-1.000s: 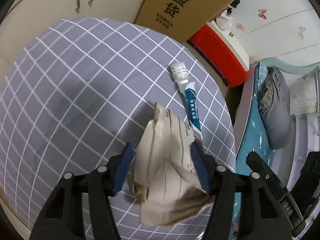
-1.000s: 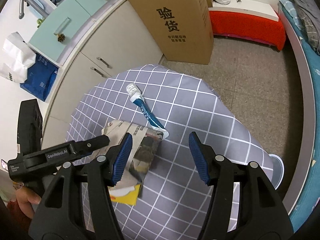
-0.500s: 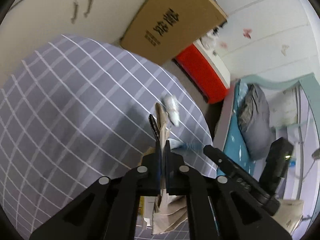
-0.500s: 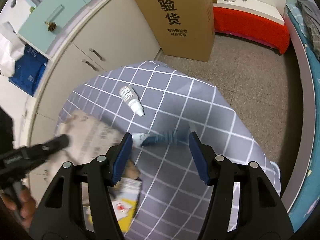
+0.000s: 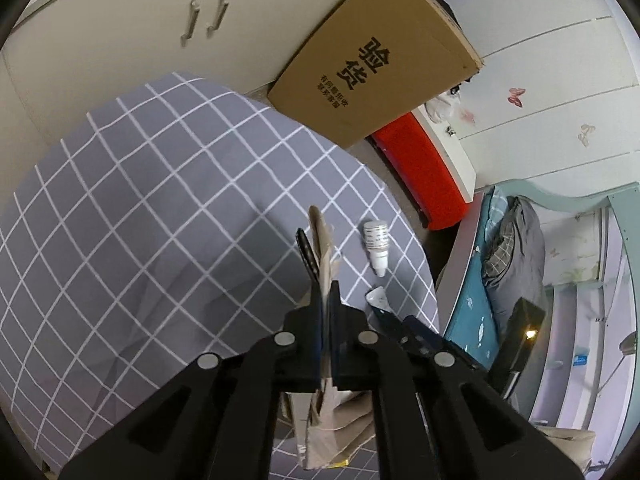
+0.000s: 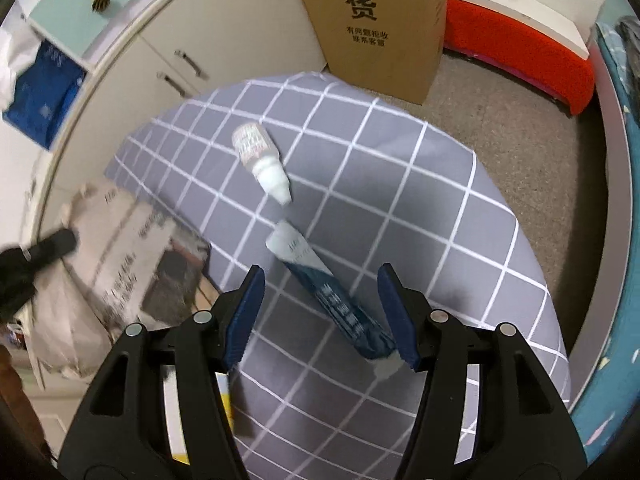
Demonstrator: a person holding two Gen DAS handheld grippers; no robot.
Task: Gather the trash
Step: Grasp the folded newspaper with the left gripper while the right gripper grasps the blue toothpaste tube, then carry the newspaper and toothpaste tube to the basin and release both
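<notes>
Your left gripper (image 5: 327,304) is clamped on a crumpled brown paper bag (image 5: 320,240), thin, creased and printed; its jaws have just closed tight on it. Seen edge-on, the bag stands above the pads and hangs below them over the near edge of the table (image 5: 140,220), whose grey cloth carries a white grid.

Your right gripper (image 6: 322,312) hangs over the same cloth with its blue ribbed pads well apart and holding nothing. Between them lies a flattened blue-and-white tube (image 6: 328,300), soft and squeezed. Its long axis runs diagonally: the crimped white end points up-left toward the table's middle, and the cap end lies beside the right pad, though you cannot tell if they touch.

Just beyond the tube's crimped end lies a small white plastic dropper bottle (image 6: 260,156) on its side, cylindrical with a printed label. Its tapered nozzle points toward the tube.
</notes>
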